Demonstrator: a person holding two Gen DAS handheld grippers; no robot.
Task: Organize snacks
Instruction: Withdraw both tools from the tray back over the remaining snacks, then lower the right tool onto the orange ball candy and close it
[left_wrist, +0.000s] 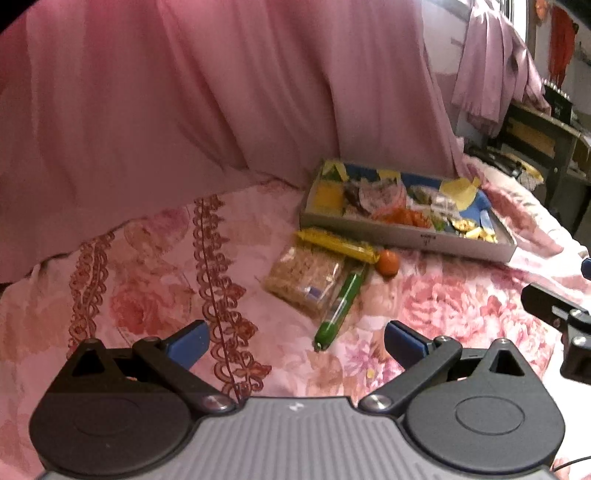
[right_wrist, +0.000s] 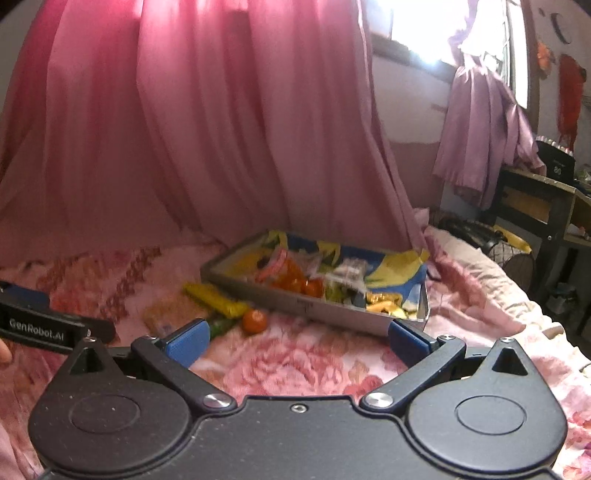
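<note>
Shallow grey tray (left_wrist: 406, 230) on the floral bedspread (left_wrist: 443, 302), near the pink curtain (left_wrist: 184, 110), packed with mixed snack wrappers. Lying just outside its near edge: yellow bar (left_wrist: 338, 245), cracker pack (left_wrist: 304, 278), green stick (left_wrist: 341, 306) with long axis running toward the tray, orange ball (left_wrist: 388, 263). Left gripper (left_wrist: 297, 343) and right gripper (right_wrist: 297, 341) both spread wide, empty. "GenRobot.AI" readable on the left gripper's side in the right view.

The white words "GenRobot.AI" stand on a black bar (right_wrist: 55, 326) at the left edge of the right wrist view. A small dark mark is printed on the gray side of the snack box (left_wrist: 428, 238), but it is too blurry to read.
</note>
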